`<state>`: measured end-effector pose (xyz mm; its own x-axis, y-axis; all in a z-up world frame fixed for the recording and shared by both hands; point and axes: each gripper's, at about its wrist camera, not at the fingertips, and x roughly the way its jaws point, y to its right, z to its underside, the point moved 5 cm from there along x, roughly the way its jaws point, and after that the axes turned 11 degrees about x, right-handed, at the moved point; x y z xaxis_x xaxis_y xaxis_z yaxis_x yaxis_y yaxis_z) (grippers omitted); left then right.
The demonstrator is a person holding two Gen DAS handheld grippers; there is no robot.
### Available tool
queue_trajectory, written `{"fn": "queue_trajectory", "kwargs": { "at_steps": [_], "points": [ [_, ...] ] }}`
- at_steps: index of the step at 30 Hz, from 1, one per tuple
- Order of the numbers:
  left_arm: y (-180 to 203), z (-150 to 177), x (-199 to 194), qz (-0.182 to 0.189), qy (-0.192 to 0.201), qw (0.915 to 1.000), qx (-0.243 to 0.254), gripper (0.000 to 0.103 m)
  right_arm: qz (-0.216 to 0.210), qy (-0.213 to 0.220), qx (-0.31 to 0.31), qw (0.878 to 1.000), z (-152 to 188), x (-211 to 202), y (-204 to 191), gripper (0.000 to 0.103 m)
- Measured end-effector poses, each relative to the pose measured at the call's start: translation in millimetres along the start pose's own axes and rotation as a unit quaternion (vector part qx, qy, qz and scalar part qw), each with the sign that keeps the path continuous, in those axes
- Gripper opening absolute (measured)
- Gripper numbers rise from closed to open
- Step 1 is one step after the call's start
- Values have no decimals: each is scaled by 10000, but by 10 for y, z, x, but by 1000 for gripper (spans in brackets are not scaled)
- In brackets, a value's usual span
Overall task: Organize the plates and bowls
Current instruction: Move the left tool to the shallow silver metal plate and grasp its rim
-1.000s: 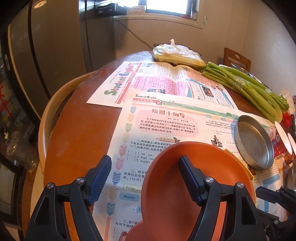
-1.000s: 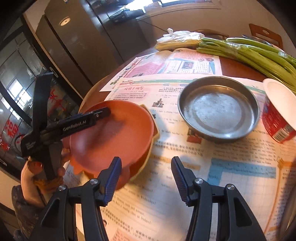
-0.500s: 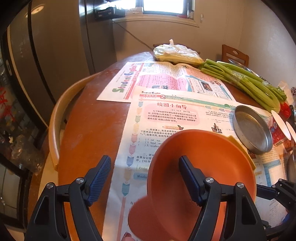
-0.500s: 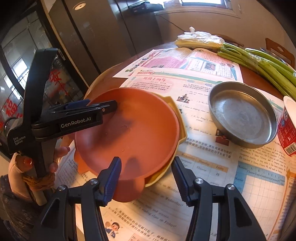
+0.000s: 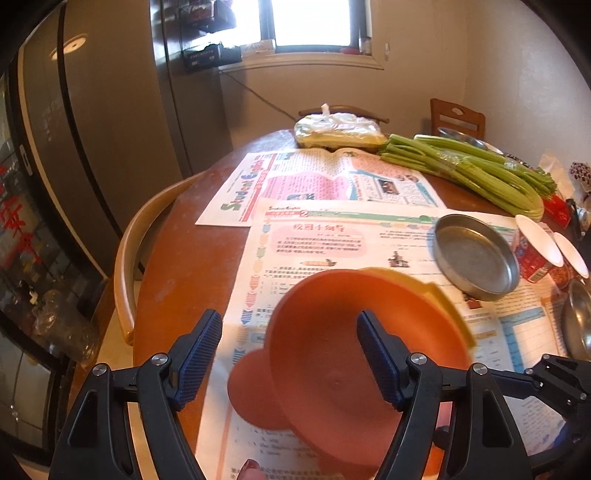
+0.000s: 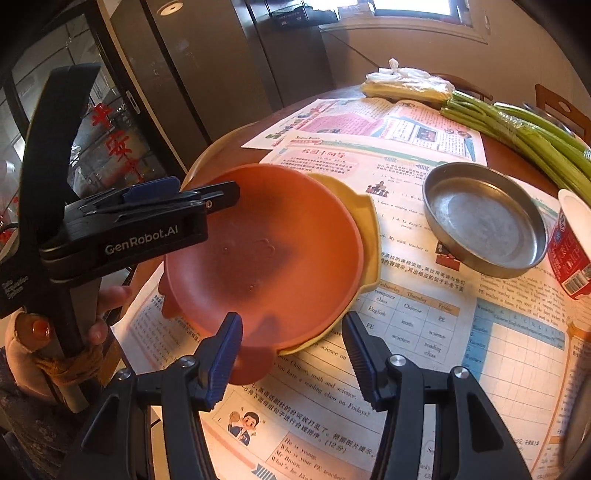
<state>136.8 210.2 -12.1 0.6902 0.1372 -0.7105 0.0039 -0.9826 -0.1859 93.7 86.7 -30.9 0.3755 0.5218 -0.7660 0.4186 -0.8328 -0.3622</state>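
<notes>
- My left wrist camera sits just behind my left gripper [image 5: 290, 356], looking steeply down and forward across the round brown wooden table [image 5: 184, 266] towards the bright window [image 5: 310, 22].
- My right wrist camera rides behind my right gripper [image 6: 291, 363], close over the printed newspaper sheets [image 6: 424, 332], tilted down and aimed leftward.
- Both views share the shallow orange plastic bowl [image 5: 332, 350] [image 6: 266, 251], the round steel dish [image 5: 476, 254] [image 6: 484, 218] and the bundled green celery stalks [image 5: 469, 170] [image 6: 524, 136].
- Only the right view catches my left gripper [image 6: 221, 192] from the side.

Orange bowl [image 6: 266, 254] tilted, nested over yellow bowl [image 6: 369, 236] on newspaper; empty steel pan [image 6: 484, 218] flat, just beside.
</notes>
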Motion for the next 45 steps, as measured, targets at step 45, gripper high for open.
{"fn": "queue_trajectory", "kwargs": {
  "at_steps": [45],
  "points": [
    [1608,-767,-247,793,250,9945,644,77,573,1347,1317,9804,-94,-1312,1524,57]
  ]
}}
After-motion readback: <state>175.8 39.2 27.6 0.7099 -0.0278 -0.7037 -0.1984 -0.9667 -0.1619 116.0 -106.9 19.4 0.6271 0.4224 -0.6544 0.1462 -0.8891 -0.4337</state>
